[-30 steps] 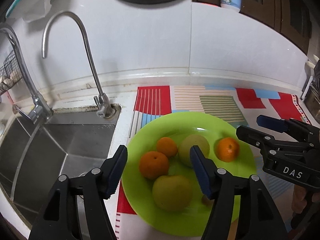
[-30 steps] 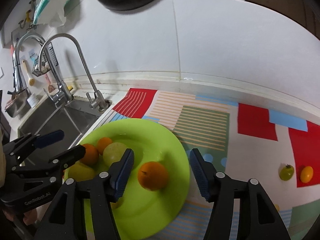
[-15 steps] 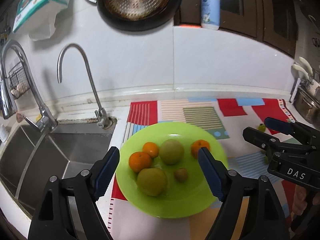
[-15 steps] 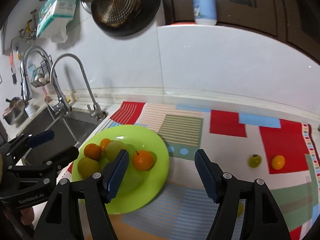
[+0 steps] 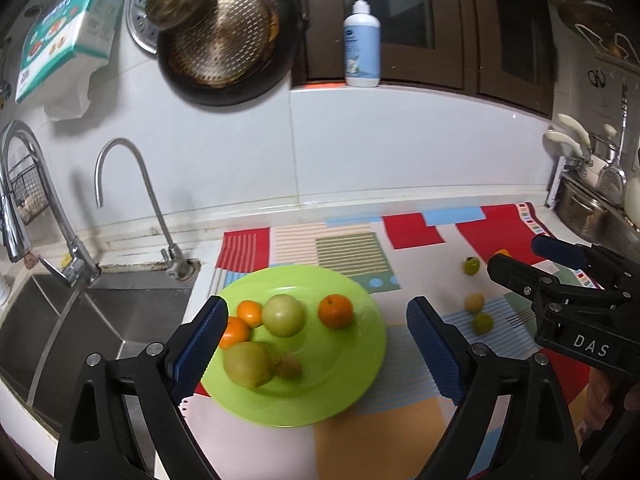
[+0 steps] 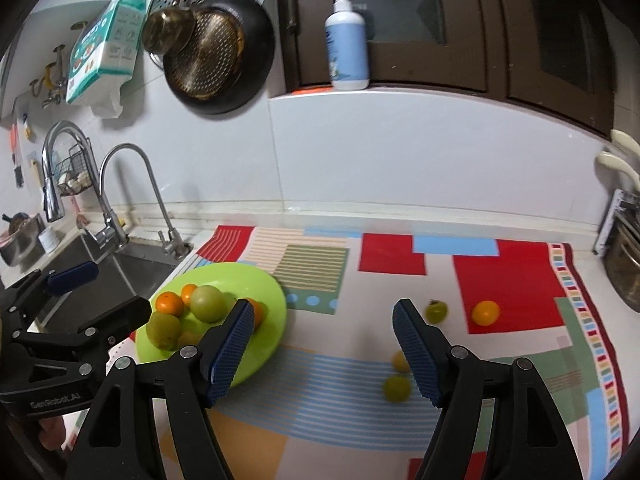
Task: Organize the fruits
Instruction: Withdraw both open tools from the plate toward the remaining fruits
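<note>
Gathering is midway: both grippers, left [image 5: 316,340] and right [image 6: 322,344], have jaws just spread, empty; four, perhaps, loose fruits [image 6: 397,389] must be carried to the plate [image 5: 340,392].

Left claw [image 5: 316,334] and right claw [image 6: 323,346] just widened, jaws apart, nothing gripped.

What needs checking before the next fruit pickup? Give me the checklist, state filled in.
1. Left gripper empty, jaws just opened wider: ok.
2. Right gripper empty, jaws just opened further: ok.
3. Green plate has free space on its right side: ok.
4. All fruit on the plate: not ok; small orange fruit, dark green fruit, yellow fruit and light green fruit lie loose on the patterned mat.
5. Loose fruit reachable without obstacles: ok, nothing stands around them.
</note>
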Demonstrator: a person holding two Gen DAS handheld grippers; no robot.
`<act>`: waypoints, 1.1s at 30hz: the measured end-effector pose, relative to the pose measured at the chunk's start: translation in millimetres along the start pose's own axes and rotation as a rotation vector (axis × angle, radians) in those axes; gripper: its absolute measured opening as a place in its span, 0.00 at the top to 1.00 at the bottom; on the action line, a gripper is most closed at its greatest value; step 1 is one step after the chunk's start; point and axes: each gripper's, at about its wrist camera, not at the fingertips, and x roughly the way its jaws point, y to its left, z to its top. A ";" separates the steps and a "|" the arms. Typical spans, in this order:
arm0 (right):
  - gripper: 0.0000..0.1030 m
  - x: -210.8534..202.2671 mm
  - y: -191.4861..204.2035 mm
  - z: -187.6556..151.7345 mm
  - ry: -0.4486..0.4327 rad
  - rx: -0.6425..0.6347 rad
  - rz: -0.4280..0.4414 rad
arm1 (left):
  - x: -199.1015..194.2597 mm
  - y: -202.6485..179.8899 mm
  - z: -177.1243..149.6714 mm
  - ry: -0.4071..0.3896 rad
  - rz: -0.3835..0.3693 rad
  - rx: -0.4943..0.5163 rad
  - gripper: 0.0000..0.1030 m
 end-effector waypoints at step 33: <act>0.30 -33.9 -121.1 -8.2 -0.018 -0.024 -0.130 | 38.2 -140.4 29.0 -0.040 -0.155 0.143 0.09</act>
